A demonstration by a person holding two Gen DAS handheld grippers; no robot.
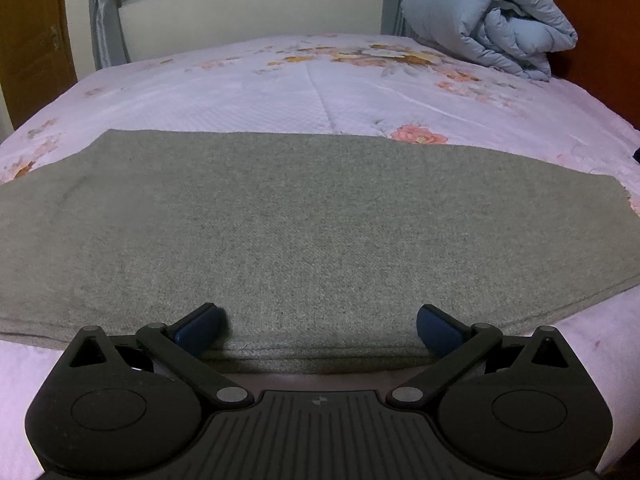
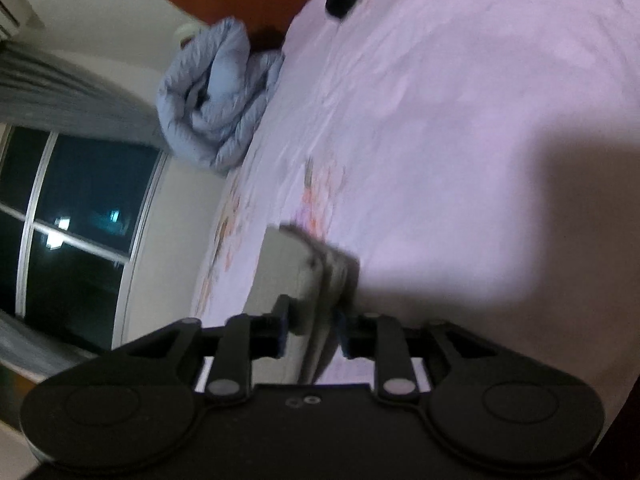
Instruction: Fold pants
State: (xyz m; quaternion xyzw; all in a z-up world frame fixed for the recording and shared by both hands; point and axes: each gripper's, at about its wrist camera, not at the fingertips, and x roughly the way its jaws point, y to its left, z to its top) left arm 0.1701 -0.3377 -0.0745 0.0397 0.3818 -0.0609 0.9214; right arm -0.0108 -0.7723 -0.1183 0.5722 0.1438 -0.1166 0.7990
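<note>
- My left gripper (image 1: pixel 320 326) is spread wide, its blue pads (image 1: pixel 438 330) resting at the near edge of the grey pants (image 1: pixel 304 232).
- My right gripper (image 2: pixel 312 330), rolled sideways, is clamped on a blurred grey end of the pants (image 2: pixel 316 264).
- The pants lie flat across the floral bed (image 1: pixel 280 88).
- A rolled blue duvet (image 1: pixel 492 24) sits by the headboard (image 1: pixel 600 28).
</note>
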